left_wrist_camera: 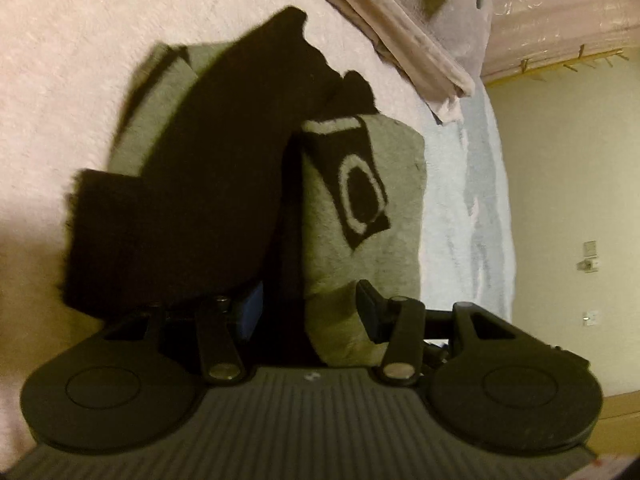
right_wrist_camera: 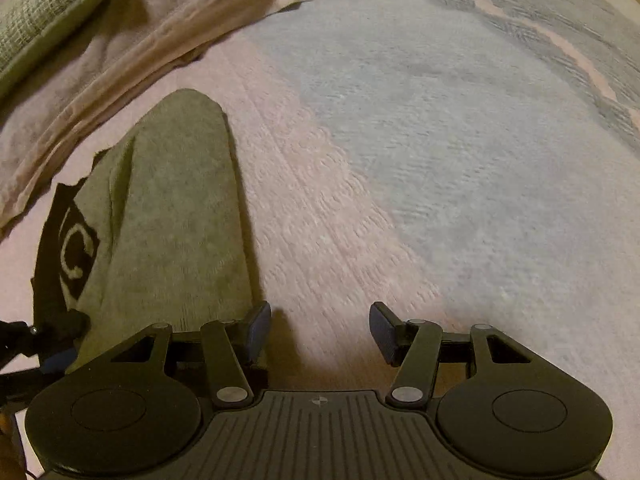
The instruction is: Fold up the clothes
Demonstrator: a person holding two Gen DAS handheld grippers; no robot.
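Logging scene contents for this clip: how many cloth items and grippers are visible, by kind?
Grey-and-black garment: 1
Beige blanket: 1
Green cushion: 1
Bedspread: 1
Grippers: 2, left gripper and right gripper
Total: 6

We are in a home bedroom: a bed (right_wrist_camera: 400, 160) under a fleecy pink-and-blue blanket, a green pillow (right_wrist_camera: 44, 12) far left, and a plain wall (left_wrist_camera: 568, 184) with switches (left_wrist_camera: 588, 260) beyond.
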